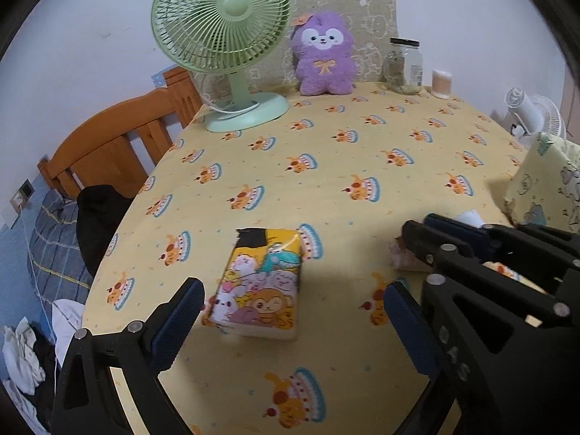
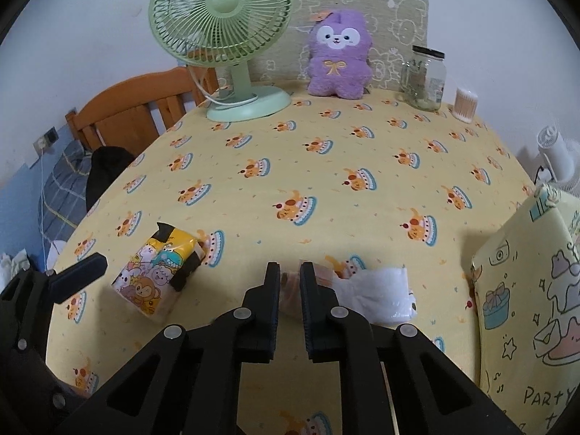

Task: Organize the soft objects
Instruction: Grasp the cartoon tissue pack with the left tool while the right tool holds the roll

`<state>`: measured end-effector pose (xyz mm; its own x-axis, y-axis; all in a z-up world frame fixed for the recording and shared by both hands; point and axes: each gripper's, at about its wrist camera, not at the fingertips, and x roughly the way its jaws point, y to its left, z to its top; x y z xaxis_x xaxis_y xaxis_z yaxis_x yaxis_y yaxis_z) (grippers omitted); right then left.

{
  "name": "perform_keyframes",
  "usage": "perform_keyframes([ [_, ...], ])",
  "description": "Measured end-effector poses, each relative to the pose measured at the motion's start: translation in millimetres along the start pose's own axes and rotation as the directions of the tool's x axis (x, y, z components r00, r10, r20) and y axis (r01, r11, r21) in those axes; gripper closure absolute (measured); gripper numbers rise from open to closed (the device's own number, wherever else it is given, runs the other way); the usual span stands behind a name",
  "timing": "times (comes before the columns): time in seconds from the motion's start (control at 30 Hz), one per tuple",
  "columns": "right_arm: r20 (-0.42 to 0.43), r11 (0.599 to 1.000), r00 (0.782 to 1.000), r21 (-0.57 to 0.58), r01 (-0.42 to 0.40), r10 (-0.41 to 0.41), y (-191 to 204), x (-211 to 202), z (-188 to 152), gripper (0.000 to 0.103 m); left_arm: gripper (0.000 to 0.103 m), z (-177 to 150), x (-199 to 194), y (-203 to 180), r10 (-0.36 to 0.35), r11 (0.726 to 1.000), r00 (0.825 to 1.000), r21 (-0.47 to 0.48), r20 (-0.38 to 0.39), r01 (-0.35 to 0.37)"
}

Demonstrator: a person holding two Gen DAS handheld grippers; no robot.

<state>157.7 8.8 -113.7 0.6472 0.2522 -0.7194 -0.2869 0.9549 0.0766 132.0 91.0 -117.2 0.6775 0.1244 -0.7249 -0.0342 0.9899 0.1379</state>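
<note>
Clutter, left wrist view: green fan [image 1: 221, 36], purple plush [image 1: 323, 56], glass jar [image 1: 404, 65] and cotton-swab tub [image 1: 441, 84] all line the far edge of the yellow tablecloth [image 1: 326, 181]. Wooden headboard [image 1: 119, 137] sits off the left edge, patterned cushion [image 1: 543, 185] at the right edge. Middle of the cloth is bare, so there is room there. Cartoon tissue pack [image 1: 259, 282] lies flat near the front, between the fingers of the left gripper [image 1: 293, 315]. Fingers spread wide, not touching it. Right gripper [image 1: 446, 239] crosses in from the right, just beside.

Right wrist view: same row at the back, cushion [image 2: 533, 308] close on the right, tissue pack [image 2: 156, 275] front left with the left gripper's finger [image 2: 81, 275] near it. Right gripper [image 2: 290, 286] has fingers nearly pressed together, pinching a thin wrapped pack; the pack's white crumpled end [image 2: 377, 290] trails to the right on the cloth.
</note>
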Motion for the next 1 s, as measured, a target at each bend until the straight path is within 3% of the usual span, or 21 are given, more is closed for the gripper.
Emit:
perform_keyframes([
  [0.1,0.010,1.000,1.000,-0.011,0.010,-0.009,2,0,1,0.065,0.003,1,6,3,0.003,1.000,1.000,-0.010,-0.010,-0.004],
  [0.17,0.019,1.000,1.000,-0.005,0.023,-0.023,2,0,1,0.046,0.003,1,8,3,-0.005,1.000,1.000,-0.009,-0.008,0.005],
  [0.23,0.032,0.999,0.999,-0.010,0.042,-0.041,2,0,1,0.041,0.003,2,13,4,-0.006,1.000,1.000,-0.009,-0.010,0.006],
  [0.33,0.027,0.999,0.998,-0.009,0.048,-0.048,1,3,2,0.039,0.010,3,16,5,0.027,0.999,1.000,-0.023,-0.014,-0.027],
  [0.53,0.007,0.998,0.998,-0.020,0.061,-0.061,1,8,2,0.039,0.028,1,27,5,0.001,0.999,0.999,-0.032,-0.052,-0.002],
  [0.67,0.015,0.996,0.996,-0.030,0.090,-0.089,0,5,-1,0.038,0.052,-1,23,-1,-0.001,1.000,0.999,-0.010,-0.034,0.001],
  [0.73,0.014,0.995,0.995,-0.030,0.100,-0.100,-1,3,-3,0.038,0.054,-2,21,-4,-0.003,1.000,1.000,-0.002,-0.027,0.003],
  [0.87,0.015,0.991,0.991,0.007,0.131,-0.131,-11,-3,-10,0.024,0.054,-8,14,-13,-0.019,1.000,1.000,0.007,-0.014,0.019],
  [1.0,0.008,0.989,0.990,0.023,0.144,-0.144,-19,-4,-16,0.024,0.054,-11,9,-22,-0.037,0.999,0.999,0.018,-0.008,0.037],
])
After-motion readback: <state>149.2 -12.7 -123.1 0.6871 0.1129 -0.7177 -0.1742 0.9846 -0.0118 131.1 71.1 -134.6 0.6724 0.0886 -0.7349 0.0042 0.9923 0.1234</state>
